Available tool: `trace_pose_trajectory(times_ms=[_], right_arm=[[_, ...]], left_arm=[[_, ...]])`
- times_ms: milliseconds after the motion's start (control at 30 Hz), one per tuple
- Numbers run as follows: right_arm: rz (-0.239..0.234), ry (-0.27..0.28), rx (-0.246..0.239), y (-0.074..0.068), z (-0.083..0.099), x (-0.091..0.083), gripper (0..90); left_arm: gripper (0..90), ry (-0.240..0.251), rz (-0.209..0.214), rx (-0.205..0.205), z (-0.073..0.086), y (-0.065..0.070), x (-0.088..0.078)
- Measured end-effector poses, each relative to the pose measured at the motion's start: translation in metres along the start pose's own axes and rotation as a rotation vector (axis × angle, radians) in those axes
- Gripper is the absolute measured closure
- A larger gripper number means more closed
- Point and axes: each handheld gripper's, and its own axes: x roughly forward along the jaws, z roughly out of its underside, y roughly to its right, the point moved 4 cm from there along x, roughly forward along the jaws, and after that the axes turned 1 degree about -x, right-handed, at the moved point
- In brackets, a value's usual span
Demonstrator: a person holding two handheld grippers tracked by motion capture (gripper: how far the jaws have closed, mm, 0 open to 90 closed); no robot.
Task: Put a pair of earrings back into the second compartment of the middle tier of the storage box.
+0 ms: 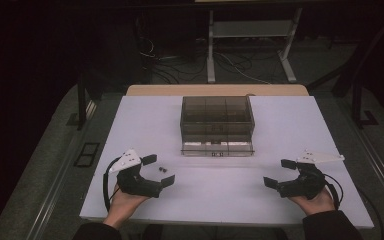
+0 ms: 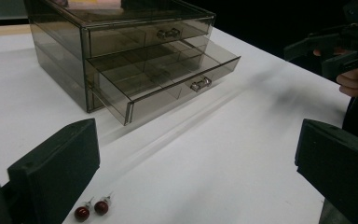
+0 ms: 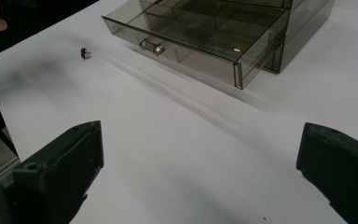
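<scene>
- High view: the left tool (image 1: 156, 169) rests on the tabletop (image 1: 220, 200) near its front left corner, held by a hand (image 1: 125, 199), jaws spread wide and gripping nothing.
- Two small red earrings (image 1: 163, 170) lie on the tabletop between those spread jaws, touching neither; in the left gripper view they sit side by side (image 2: 92, 208) just beside the left jaw.
- A smoky clear drawer box (image 1: 217, 122) stands mid-tabletop toward the far edge, its lower drawer (image 2: 168, 79) pulled out and divided into compartments.
- The right tool (image 1: 279, 172) rests near the front right corner, well apart from the box, jaws released and holding nothing.
</scene>
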Motion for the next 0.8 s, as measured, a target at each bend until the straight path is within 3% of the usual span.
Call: trace_pose_trajectory(times_ms=[400, 633, 800], right_arm=[[0.0, -0.005, -0.009, 0.001, 0.0, 0.001, 0.1], [0.0, -0.01, -0.007, 0.001, 0.001, 0.001, 0.1], [-0.001, -0.013, -0.009, 0.001, 0.001, 0.001, 0.1]], left_arm=[[0.0, -0.048, -0.02, -0.011, -0.014, -0.023, -0.007], [0.0, -0.107, -0.042, -0.005, -0.017, -0.039, -0.005], [0.0, -0.105, -0.042, -0.013, -0.019, -0.046, -0.005]])
